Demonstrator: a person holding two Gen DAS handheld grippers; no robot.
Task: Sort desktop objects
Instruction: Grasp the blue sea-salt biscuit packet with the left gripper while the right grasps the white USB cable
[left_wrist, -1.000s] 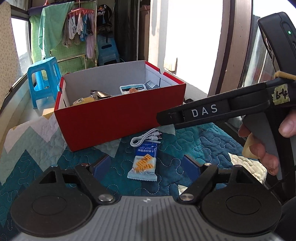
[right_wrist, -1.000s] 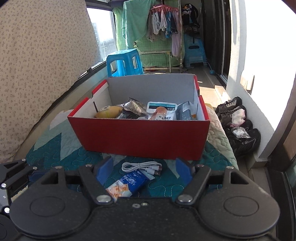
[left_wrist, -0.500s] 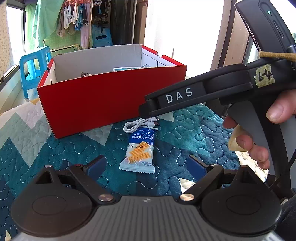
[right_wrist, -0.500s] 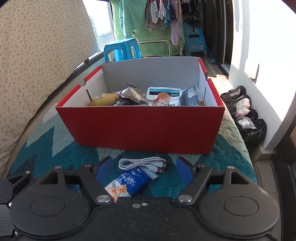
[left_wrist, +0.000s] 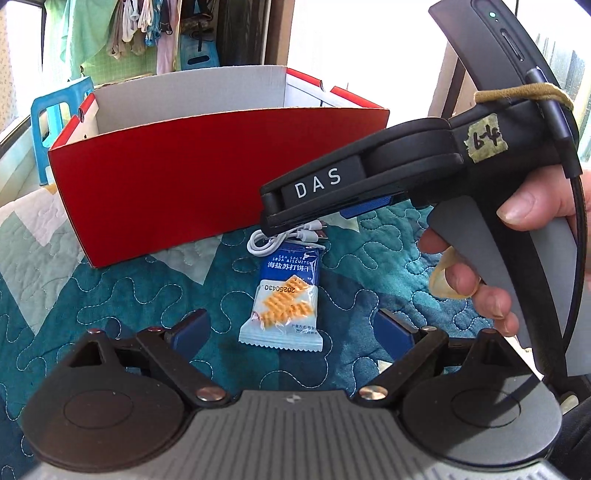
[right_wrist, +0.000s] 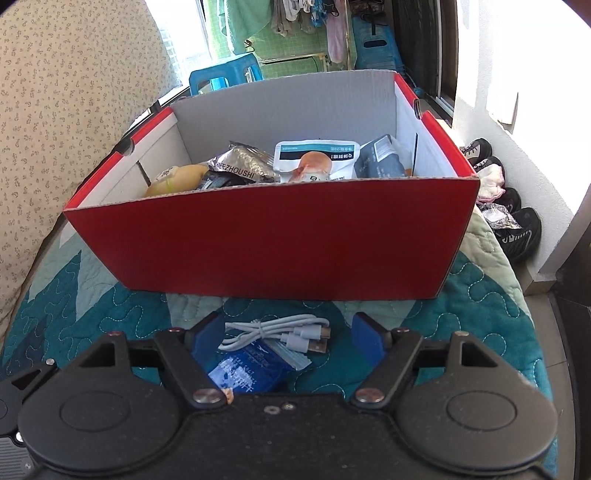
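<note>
A blue and white biscuit packet (left_wrist: 286, 297) lies on the teal quilt in front of a red box (left_wrist: 207, 177). A coiled white cable (left_wrist: 284, 238) lies at the packet's far end, against the box. My left gripper (left_wrist: 291, 328) is open, low over the quilt, with the packet's near end between its blue pads. My right gripper (right_wrist: 284, 332) is open, its pads either side of the cable (right_wrist: 277, 332) and the packet's top (right_wrist: 247, 369). In the left wrist view the right gripper's body (left_wrist: 369, 184) hangs over the cable.
The red box (right_wrist: 273, 243) holds several snack packets (right_wrist: 317, 160) and a yellow item (right_wrist: 173, 177). A blue stool (right_wrist: 221, 75) and hanging laundry stand behind it. Shoes (right_wrist: 509, 214) lie on the floor off the quilt's right edge.
Both grippers have moved down and forward toward the box. The packet and cable now sit between their pads. Neither object has moved.
</note>
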